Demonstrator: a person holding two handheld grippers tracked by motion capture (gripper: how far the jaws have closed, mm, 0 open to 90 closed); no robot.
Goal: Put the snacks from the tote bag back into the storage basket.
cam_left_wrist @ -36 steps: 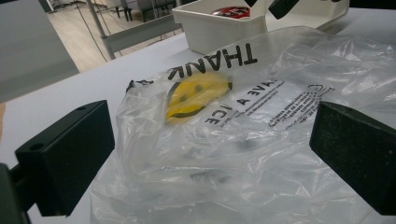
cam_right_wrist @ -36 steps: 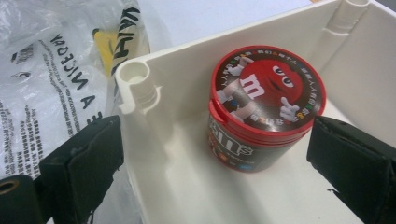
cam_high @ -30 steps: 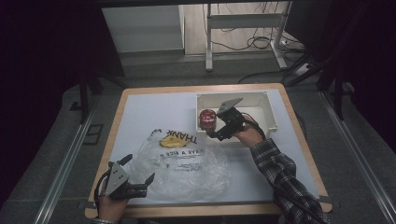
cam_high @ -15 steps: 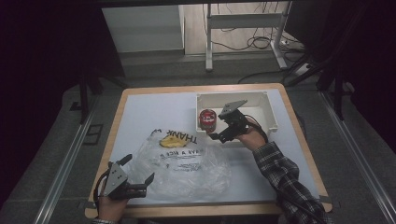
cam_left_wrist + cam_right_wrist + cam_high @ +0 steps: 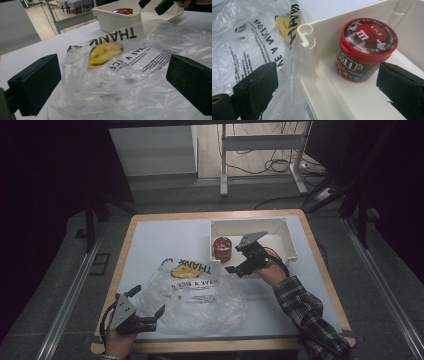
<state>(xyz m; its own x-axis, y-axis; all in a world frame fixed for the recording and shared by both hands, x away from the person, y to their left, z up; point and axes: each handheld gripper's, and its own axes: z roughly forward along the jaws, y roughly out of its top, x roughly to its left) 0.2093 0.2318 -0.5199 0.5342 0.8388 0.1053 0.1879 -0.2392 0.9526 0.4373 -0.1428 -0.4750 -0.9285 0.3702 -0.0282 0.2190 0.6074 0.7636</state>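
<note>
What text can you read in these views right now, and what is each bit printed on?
"THANK": plastic bag, large black letters above its yellow smiley face.
"HAVE A NICE D…": same bag, below the smiley; partly creased, the end unreadable.
Fine print block on the bag: too small to read.
"m&m's": side of the red-lidded candy tub in the white bin.
"m": lid character's chest.
Lid rim lettering: blurred.

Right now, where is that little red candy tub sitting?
In the high view, the candy tub stands upright in the near-left corner of the white bin on the table's far right side, beside the plastic bag.
</note>
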